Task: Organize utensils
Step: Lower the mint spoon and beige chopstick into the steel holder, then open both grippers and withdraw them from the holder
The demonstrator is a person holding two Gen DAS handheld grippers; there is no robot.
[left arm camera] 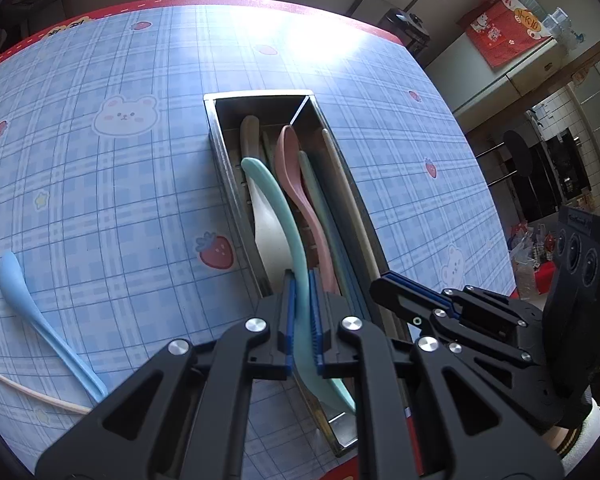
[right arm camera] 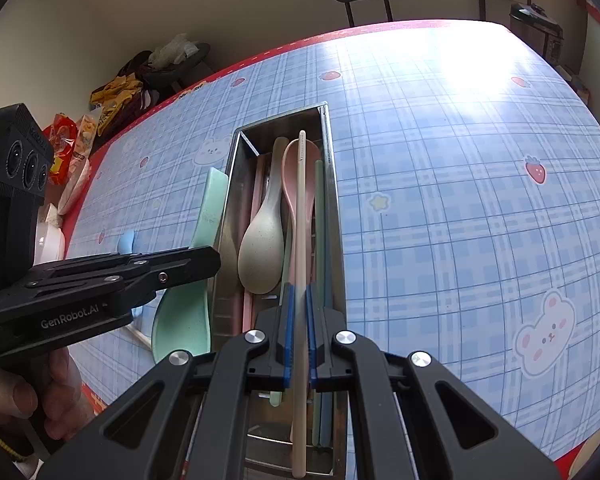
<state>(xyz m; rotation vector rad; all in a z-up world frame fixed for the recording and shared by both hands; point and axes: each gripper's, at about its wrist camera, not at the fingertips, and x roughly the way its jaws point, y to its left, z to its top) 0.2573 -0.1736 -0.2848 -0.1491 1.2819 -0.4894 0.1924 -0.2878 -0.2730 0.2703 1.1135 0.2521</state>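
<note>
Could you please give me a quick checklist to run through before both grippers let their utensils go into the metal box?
1. Left gripper shut on the mint green spoon: ok.
2. Right gripper shut on the cream chopstick: ok.
3. Chopstick lined up along the metal box, above the utensils inside: ok.
4. Mint green spoon fully over the box: cannot tell; the right wrist view shows it beside the left wall.
5. Room inside beside the pink spoon and beige spoon: cannot tell, already crowded.
6. Everything off the table: not ok; a light blue spoon and another cream chopstick remain.
</note>
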